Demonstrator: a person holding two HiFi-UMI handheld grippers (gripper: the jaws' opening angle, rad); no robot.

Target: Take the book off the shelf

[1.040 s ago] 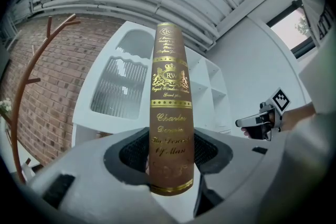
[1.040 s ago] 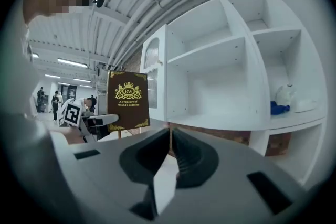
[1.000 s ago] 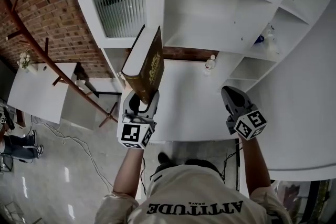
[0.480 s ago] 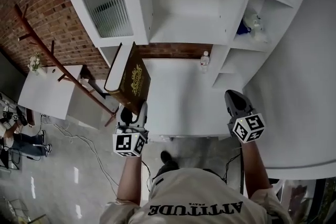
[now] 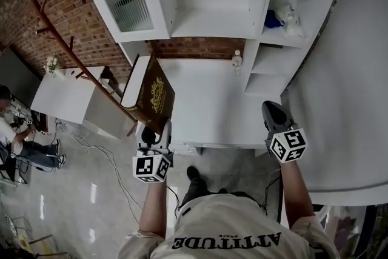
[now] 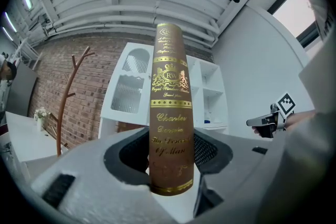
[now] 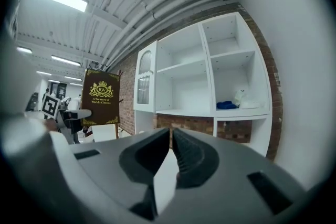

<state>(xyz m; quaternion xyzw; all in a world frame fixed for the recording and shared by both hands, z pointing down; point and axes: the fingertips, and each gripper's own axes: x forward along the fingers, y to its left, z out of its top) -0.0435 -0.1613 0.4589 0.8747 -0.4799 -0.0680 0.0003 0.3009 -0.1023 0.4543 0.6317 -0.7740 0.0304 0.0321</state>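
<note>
My left gripper [image 5: 156, 130] is shut on the lower end of a thick brown book [image 5: 153, 96] with gold print. The book stands up out of the jaws, clear of the white shelf unit [image 5: 209, 21] and over the left edge of the white counter [image 5: 206, 106]. In the left gripper view its spine [image 6: 170, 113] rises upright between the jaws of the left gripper [image 6: 170, 157]. My right gripper [image 5: 273, 115] hovers over the counter's right side, shut and empty. In the right gripper view the shut jaws of the right gripper [image 7: 171, 147] point at the shelves, with the book [image 7: 101, 98] at the left.
The shelf unit has a glass-front door [image 5: 128, 6] at the left and open compartments; a blue and a white object [image 5: 282, 16] lie in a right one. A small white bottle [image 5: 237, 60] stands at the counter's back. A wooden coat stand [image 5: 79, 57], a white table [image 5: 60, 97] and a seated person [image 5: 18, 136] are at the left.
My left gripper has drawn the book back and down, away from the shelf toward the counter's left edge. The right gripper has held about still.
</note>
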